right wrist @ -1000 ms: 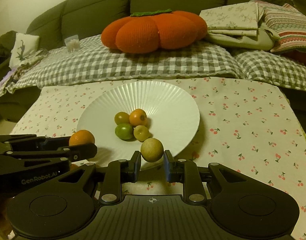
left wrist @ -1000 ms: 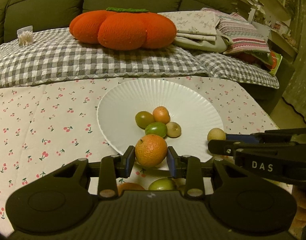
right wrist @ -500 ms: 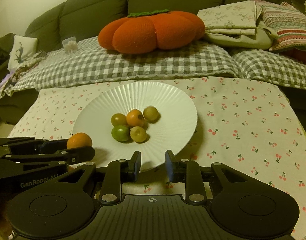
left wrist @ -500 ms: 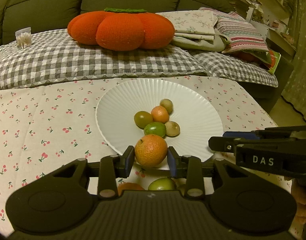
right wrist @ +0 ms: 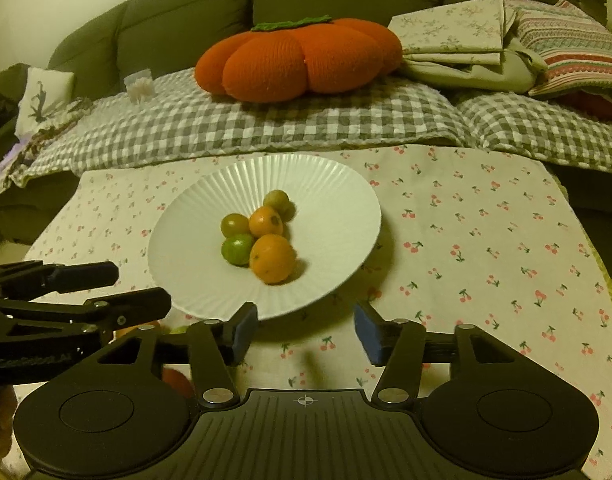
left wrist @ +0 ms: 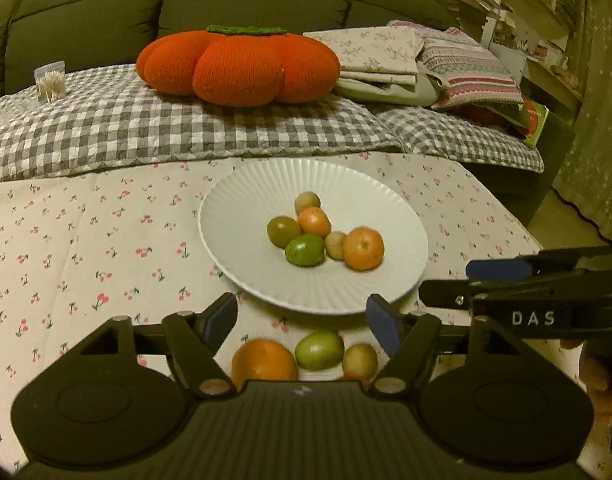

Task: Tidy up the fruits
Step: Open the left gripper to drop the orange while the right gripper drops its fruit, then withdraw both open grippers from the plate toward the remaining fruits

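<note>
A white ribbed plate (left wrist: 234,200) (right wrist: 178,240) holds several small fruits. Among them a large orange (left wrist: 363,249) (right wrist: 272,258) lies at the near right of the pile, blurred, beside a green fruit (left wrist: 305,250). A tan fruit (left wrist: 307,201) sits at the far side. My left gripper (left wrist: 302,316) hovers at the plate's near rim, jaws opening, nothing between them. Under it on the cloth lie an orange (left wrist: 264,362), a green fruit (left wrist: 319,349) and a tan fruit (left wrist: 360,360). My right gripper (right wrist: 306,328) is also opening and empty, just right of the left one.
A cherry-print cloth (right wrist: 486,248) covers the table. Behind it stands a sofa with a checked blanket (left wrist: 146,132), a big orange pumpkin cushion (left wrist: 238,64) and folded linens (left wrist: 386,56). A small toothpick box (left wrist: 50,82) sits at the far left.
The left gripper let go of the large orange, which now lies on the plate. The right gripper released its tan fruit, now at the pile's far side. Both jaws have widened.
</note>
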A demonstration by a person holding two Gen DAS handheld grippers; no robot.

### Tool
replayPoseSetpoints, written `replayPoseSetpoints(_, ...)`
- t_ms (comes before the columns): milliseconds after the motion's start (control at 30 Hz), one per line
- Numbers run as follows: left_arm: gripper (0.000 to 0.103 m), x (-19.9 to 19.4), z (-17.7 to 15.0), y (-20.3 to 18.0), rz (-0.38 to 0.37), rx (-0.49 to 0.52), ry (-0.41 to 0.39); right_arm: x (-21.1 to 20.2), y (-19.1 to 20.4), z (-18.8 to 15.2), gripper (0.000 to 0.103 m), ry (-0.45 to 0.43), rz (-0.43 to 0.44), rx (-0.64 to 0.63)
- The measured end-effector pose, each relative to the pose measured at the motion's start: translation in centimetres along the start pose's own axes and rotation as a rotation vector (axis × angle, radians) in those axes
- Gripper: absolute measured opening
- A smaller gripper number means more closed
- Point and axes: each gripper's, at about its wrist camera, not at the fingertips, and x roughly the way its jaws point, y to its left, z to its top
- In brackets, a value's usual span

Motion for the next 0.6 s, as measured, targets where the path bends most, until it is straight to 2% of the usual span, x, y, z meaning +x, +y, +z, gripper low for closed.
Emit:
replayPoseSetpoints(267,0.086,-1.2,-1.4,0.2,-0.005,0.013,0.031,-1.3,0.4,-0.8,0.068,0.0,-0.001,-0.015)
replayPoseSetpoints(600,0.092,-2.2,-2.8,0.7,0.004,0.034,0.066,-2.7,0.8,-1.8,0.074,0.0,0.006,-0.032)
